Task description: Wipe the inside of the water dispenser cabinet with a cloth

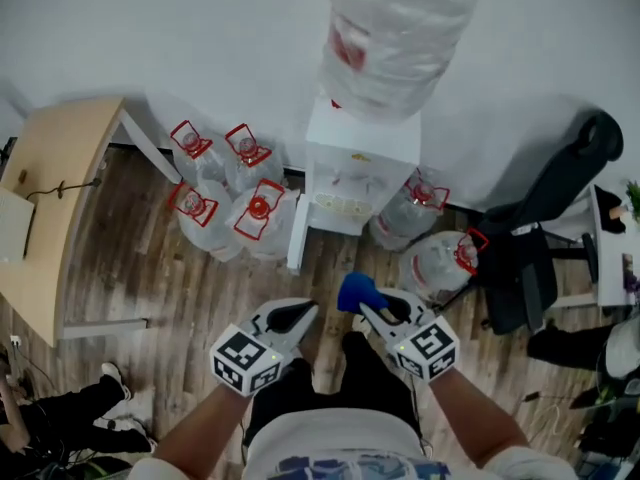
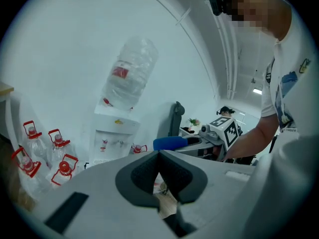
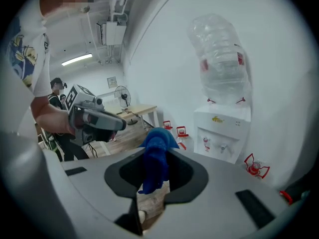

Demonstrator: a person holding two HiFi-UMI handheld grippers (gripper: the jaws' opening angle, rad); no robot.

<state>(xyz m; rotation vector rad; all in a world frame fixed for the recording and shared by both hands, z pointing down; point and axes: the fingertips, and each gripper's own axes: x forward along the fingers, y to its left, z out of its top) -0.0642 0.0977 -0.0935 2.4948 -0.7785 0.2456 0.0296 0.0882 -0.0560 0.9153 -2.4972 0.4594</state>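
Jugs [image 1: 258, 218] stand capped round the dispenser [image 1: 355, 173]; right gripper [image 1: 368, 311] clamps the blue cloth [image 1: 357, 293], left gripper [image 1: 303, 310] closed empty.

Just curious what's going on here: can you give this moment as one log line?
right tongs: shut on blue cloth | left tongs: shut, empty | water dispenser: ahead, untouched

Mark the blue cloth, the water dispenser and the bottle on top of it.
blue cloth [image 3: 153, 158], right gripper view, fold hanging between the jaws.
water dispenser [image 1: 355, 140], head view, white top panel.
water bottle [image 1: 395, 33], head view, clear body.
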